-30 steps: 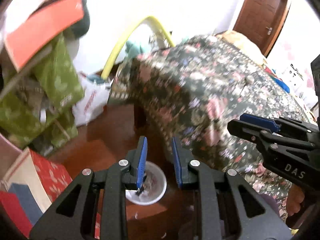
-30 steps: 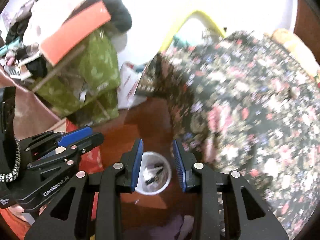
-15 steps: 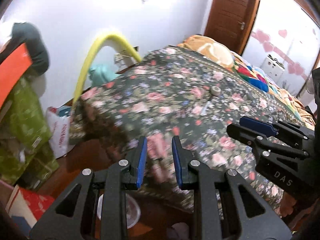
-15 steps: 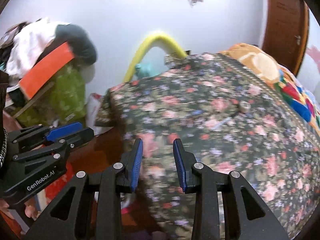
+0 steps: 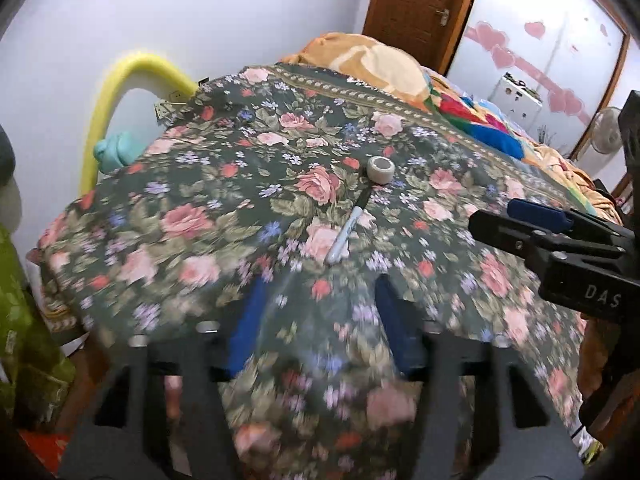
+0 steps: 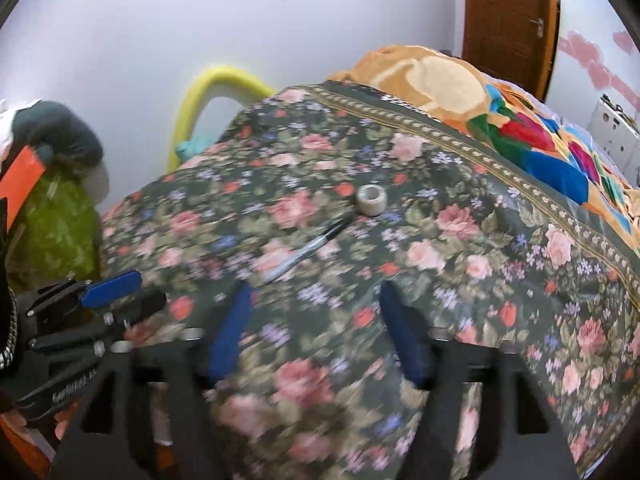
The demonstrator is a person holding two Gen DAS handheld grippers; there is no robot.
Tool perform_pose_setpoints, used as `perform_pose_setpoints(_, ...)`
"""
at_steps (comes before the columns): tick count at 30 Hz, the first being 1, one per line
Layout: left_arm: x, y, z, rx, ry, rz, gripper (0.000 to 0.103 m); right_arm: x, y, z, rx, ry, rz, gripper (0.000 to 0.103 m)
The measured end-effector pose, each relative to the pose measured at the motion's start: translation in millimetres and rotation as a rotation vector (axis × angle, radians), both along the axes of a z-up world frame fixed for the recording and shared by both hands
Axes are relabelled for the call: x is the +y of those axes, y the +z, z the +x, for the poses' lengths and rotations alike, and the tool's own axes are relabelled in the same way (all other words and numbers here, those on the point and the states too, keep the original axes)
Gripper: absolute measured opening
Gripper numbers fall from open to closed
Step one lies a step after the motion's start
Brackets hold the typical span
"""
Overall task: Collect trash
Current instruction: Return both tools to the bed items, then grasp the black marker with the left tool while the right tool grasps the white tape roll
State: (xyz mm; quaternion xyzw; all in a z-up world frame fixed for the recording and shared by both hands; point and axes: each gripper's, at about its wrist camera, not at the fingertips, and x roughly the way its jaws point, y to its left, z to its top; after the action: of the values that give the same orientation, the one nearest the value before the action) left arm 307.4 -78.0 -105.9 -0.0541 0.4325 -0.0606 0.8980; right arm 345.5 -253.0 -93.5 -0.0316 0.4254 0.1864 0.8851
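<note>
A pen (image 5: 347,229) (image 6: 309,249) and a grey tape roll (image 5: 380,168) (image 6: 371,199) lie on a floral bedspread (image 5: 224,184) (image 6: 480,240). My left gripper (image 5: 320,312) hovers over the near part of the bed, short of the pen; its jaws are opening, blurred, with nothing between them. My right gripper (image 6: 316,320) hangs beside it, also opening and empty, short of the pen. Each gripper shows in the other's view: the right one (image 5: 536,224) at the right edge, the left one (image 6: 108,292) at the left edge.
A yellow foam arch (image 5: 120,92) and a teal object (image 5: 114,150) stand against the white wall behind the bed. Orange and multicoloured blankets (image 5: 460,108) lie further up the bed. A green-covered pile (image 6: 60,224) stands at the left. A brown door (image 5: 416,4) is at the back.
Both grippers swung away from the white bin on the floor, up over the floral bed. Their jaws went from narrow to spread wide. The pen and tape roll came into view.
</note>
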Motion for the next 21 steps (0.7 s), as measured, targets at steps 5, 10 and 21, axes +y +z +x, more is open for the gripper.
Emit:
perform_pose_setpoints(5,-12.5,-30.6,44.7,0.049,-0.008,-0.005,0.057,-3.2,-26.2,45.6,0.01,-0.015,-0.04,0.067)
perform_pose_setpoints(10,-20.6,-54.4,79.8,0.066,-0.005,-0.024,0.057,2.1,-49.4,92.5,0.016,-0.017,-0.056,0.067)
perform_pose_setpoints(21,-36.0,-77.6,113.7,0.064,-0.068,-0.035,0.047,12.2,-92.9,161.9,0.08,-0.062,-0.01,0.037)
